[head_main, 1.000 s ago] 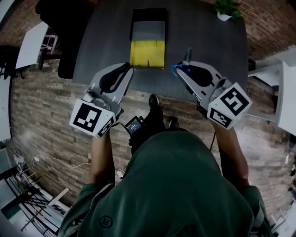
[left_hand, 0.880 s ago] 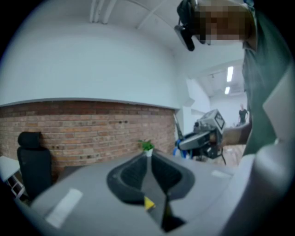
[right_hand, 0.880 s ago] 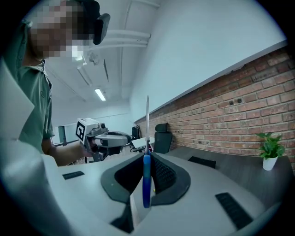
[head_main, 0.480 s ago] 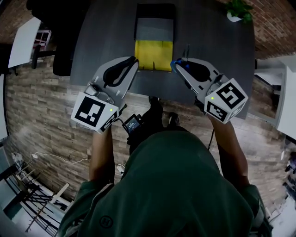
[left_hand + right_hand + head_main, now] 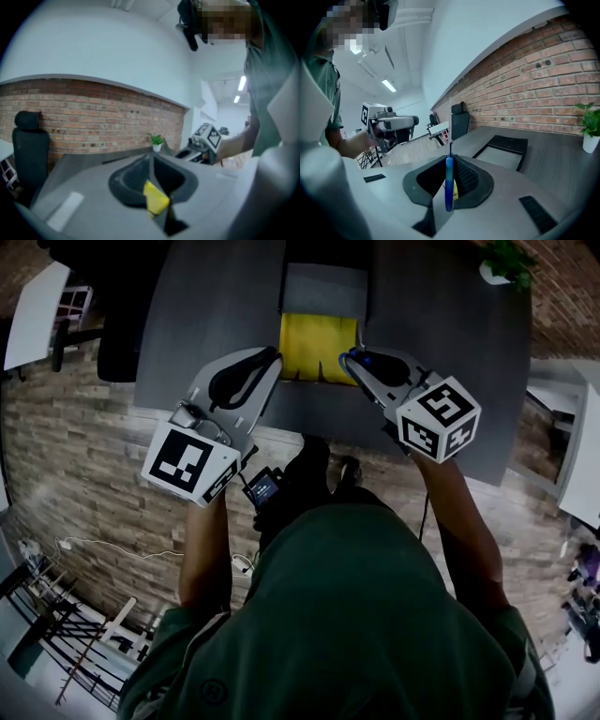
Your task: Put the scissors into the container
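In the right gripper view my right gripper [image 5: 450, 158] is shut on the scissors [image 5: 449, 183], blue handle low between the jaws and thin blade pointing up. In the head view this gripper [image 5: 350, 360] holds the scissors [image 5: 362, 359] at the near right corner of the container [image 5: 319, 334], a tray with a yellow near half and a grey far half. The container's black rim [image 5: 506, 139] lies ahead on the table. My left gripper [image 5: 272, 354] hangs at the tray's near left corner, jaws shut and empty [image 5: 152, 159]; yellow shows below them.
The dark grey table [image 5: 216, 296] carries a potted plant [image 5: 506, 263] at its far right corner. A black chair [image 5: 122, 334] stands at the table's left, beside a white desk [image 5: 33, 306]. Wood floor lies beneath me.
Both grippers have moved forward toward the container. The right one, still holding the scissors, swung left to the yellow half's near right corner.
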Motion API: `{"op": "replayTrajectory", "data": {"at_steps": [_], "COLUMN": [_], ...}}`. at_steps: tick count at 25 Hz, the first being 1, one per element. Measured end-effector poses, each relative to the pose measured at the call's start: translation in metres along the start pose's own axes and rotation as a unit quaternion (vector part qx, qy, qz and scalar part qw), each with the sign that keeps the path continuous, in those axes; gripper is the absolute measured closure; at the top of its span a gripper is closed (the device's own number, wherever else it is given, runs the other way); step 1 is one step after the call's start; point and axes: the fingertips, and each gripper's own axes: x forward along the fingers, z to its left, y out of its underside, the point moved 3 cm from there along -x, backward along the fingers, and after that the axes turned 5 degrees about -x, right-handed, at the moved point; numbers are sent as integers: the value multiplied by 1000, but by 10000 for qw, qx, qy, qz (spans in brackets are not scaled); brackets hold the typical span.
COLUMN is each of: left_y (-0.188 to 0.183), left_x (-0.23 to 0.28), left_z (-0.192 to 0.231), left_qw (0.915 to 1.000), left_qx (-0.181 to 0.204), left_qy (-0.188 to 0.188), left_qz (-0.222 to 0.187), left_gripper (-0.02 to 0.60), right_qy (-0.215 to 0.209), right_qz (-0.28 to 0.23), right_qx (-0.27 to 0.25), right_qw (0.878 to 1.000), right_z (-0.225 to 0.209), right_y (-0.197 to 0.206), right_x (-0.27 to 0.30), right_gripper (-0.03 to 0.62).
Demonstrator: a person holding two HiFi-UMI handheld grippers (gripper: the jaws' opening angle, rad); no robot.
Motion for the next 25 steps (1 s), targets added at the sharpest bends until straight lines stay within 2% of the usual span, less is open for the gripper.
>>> {"op": "replayTrajectory", "data": {"at_steps": [12, 25], "left_y": [29, 45], "left_x": [8, 12], "left_z": [29, 54], "left_qw": [9993, 9979], "left_qx": [-343, -588], "left_qy": [-45, -126], "left_qz": [134, 234], "left_gripper": [549, 549], "right_qy": [-129, -206], "right_qz": [906, 1903], "right_qx": [369, 821], "right_qw": [9951, 9781], "right_z": [-26, -48], "right_y": [65, 120], "right_x": [67, 120], "right_gripper": [557, 557]}}
